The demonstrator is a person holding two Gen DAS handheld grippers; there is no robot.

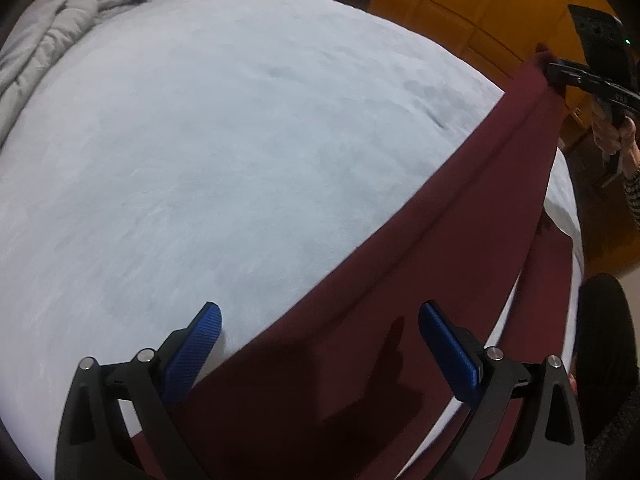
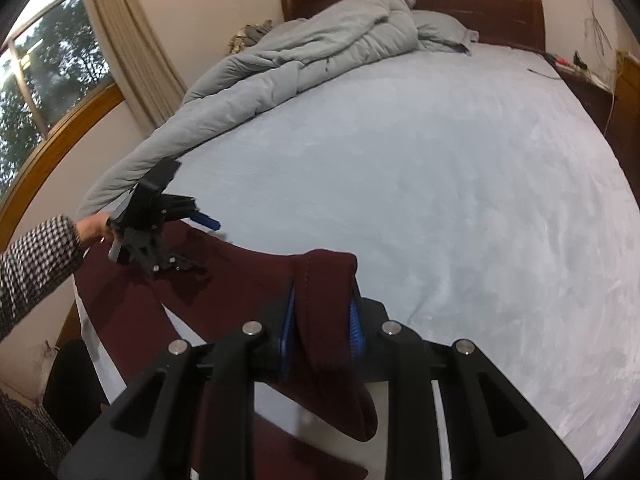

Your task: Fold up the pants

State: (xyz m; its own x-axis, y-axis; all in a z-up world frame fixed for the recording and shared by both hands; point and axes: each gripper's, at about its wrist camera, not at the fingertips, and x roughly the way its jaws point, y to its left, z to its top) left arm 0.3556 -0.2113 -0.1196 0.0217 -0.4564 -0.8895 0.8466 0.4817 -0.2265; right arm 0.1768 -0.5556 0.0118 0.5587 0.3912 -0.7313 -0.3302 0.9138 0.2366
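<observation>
Right tongs (image 2: 322,322) clamped on pants (image 2: 320,280)

Maroon pants (image 1: 400,280) lay stretched across the pale blue bed sheet (image 1: 200,160), one end lifted and pinched by the right gripper (image 1: 554,74). Left gripper (image 1: 320,344) stood above the pants, blue pads (image 1: 192,356) wide apart. Grey duvet (image 1: 44,40) lay bunched at far left.

no readable text, label, brand, number or sign in either view
</observation>
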